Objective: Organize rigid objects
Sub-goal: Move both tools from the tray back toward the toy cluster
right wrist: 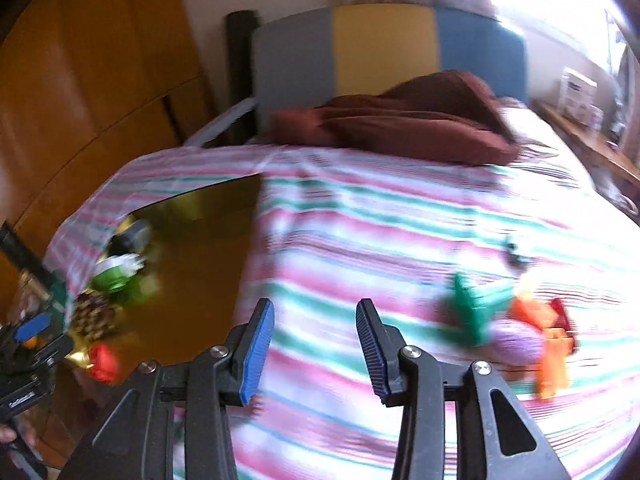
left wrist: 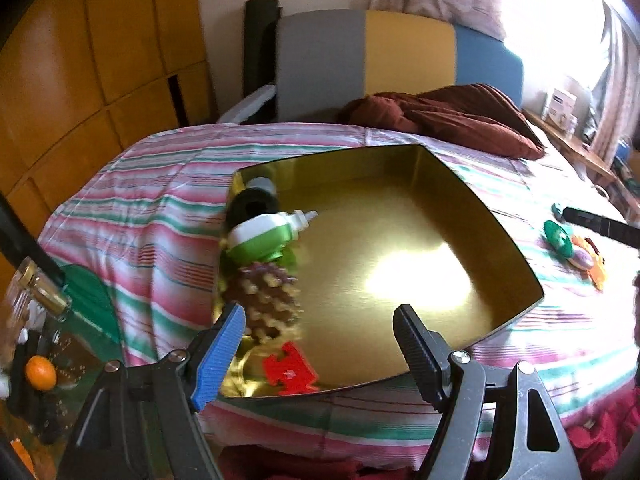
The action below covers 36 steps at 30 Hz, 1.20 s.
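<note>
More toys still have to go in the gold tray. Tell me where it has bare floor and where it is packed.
The gold tray is bare across its middle and right side, from the far wall to the near rim. Its left edge is crowded: a black ring, a green-and-white bottle, a pinecone and a red block line it.

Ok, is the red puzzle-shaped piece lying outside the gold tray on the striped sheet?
No, the red puzzle-shaped piece lies inside the gold tray, at its near corner just below the pine cone.
</note>
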Each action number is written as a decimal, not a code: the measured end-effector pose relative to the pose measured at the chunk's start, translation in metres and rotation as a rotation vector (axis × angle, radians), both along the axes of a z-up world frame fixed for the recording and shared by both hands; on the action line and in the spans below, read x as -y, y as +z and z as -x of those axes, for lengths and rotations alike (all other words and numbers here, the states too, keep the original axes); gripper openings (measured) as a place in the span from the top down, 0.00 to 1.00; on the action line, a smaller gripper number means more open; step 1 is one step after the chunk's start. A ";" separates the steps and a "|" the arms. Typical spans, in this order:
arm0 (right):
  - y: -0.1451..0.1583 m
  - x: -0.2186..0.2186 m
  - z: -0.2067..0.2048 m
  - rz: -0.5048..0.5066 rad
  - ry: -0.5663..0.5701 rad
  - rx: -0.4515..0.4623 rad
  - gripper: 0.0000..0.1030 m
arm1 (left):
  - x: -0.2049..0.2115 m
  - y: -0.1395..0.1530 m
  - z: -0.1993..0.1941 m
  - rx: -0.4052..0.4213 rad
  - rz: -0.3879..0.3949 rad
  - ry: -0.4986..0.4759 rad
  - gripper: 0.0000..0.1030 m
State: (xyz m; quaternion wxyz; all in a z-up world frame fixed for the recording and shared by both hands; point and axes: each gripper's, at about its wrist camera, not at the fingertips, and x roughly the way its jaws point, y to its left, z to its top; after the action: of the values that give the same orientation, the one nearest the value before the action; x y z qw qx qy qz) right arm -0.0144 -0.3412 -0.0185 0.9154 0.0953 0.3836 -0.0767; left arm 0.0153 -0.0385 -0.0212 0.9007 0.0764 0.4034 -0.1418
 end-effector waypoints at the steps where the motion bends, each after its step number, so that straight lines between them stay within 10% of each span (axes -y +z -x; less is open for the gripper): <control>1: 0.002 0.010 0.003 0.003 -0.023 0.002 0.59 | 0.006 0.001 0.001 0.007 -0.008 -0.015 0.25; 12: -0.011 0.173 0.055 0.031 -0.448 -0.003 0.58 | 0.065 0.009 0.004 0.002 -0.015 -0.180 0.25; 18: -0.031 0.241 0.091 -0.205 -0.698 0.003 0.58 | 0.122 0.009 0.009 -0.005 -0.033 -0.300 0.25; 36: -0.042 0.242 0.088 -0.358 -0.655 -0.024 0.58 | 0.329 -0.003 -0.013 -0.027 -0.121 -0.720 0.60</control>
State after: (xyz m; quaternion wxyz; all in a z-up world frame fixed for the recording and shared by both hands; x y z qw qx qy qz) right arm -0.1027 -0.5831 -0.0605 0.8066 0.3707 0.3509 -0.2981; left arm 0.0282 -0.3679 -0.0244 0.7815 0.2648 0.3703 -0.4267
